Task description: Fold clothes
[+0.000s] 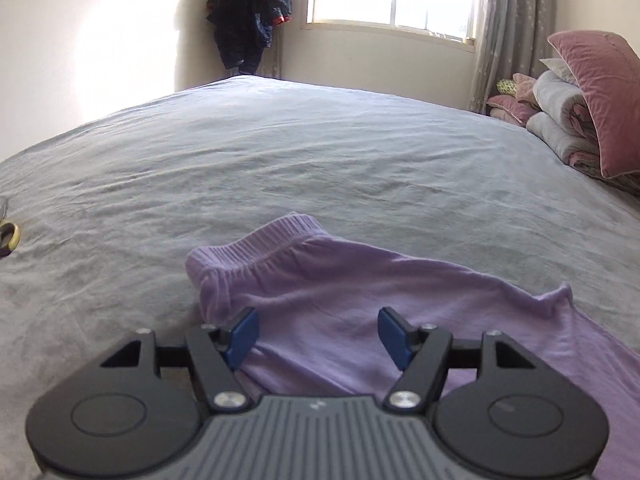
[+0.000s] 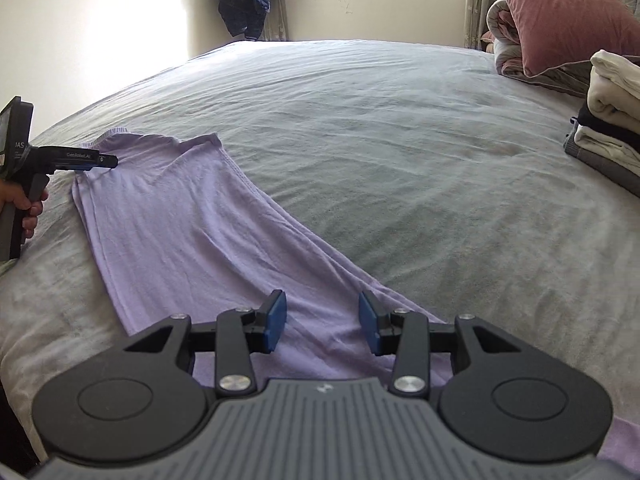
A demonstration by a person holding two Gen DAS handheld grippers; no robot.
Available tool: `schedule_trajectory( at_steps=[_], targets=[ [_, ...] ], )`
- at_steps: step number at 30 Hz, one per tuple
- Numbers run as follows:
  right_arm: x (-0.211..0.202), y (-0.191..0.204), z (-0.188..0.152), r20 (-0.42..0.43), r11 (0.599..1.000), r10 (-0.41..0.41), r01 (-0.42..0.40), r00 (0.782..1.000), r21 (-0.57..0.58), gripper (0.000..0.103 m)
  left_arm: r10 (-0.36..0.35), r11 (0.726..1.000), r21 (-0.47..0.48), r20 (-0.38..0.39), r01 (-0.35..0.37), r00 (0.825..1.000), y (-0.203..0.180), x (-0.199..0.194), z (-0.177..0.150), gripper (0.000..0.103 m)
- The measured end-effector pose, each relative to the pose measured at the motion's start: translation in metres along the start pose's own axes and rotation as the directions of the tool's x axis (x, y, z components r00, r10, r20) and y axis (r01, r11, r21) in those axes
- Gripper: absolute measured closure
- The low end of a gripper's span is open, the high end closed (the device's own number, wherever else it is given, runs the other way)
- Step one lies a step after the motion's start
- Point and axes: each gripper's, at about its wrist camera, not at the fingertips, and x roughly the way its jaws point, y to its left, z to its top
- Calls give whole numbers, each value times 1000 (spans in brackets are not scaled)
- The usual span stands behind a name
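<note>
A lilac shirt (image 2: 192, 216) lies folded lengthwise in a long strip on the grey bed (image 2: 400, 140). Its ribbed collar end (image 1: 256, 240) shows in the left wrist view, and the shirt's body (image 1: 360, 300) runs off to the right there. My left gripper (image 1: 318, 334) is open just above the collar end, with cloth between its blue pads. It also shows in the right wrist view (image 2: 108, 160) at the shirt's far left end. My right gripper (image 2: 322, 322) is open over the shirt's near end, holding nothing.
A stack of folded clothes (image 2: 612, 120) sits at the bed's right edge. Pink pillows and rolled quilts (image 1: 588, 112) lie at the head of the bed. Dark clothes (image 1: 250, 12) hang in the corner by the window. A small object (image 1: 10, 234) lies at the bed's left edge.
</note>
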Motion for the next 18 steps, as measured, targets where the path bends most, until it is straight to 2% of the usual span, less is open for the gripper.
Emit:
schedule_trajectory(
  at_steps=[2,4,8,10,13,18],
  targets=[
    [0,2,7,8,1000,6,-6,1000,11,59,-32,997,-67,12,33,999,8,-4,6,38],
    [4,10,17,22,1000,28,-28,999,12,59,-71,994,-88,21,72,997,9,-5,11,51],
    [22,39,42,45,996,85,-84,995,-27,59,-173,985,1,6,173,985,-12,6,23,66],
    [35,58,55,51,992,113,-110,992,-56,59,-200,978,57,-21,201,980,-22,17,28,72],
    [58,81,73,51,985,155,-151,987,-78,59,-217,966,129,-62,224,974,-30,33,30,74],
    [108,116,97,27,975,211,-209,977,-77,63,-159,966,196,-64,168,985,-23,54,28,74]
  ],
)
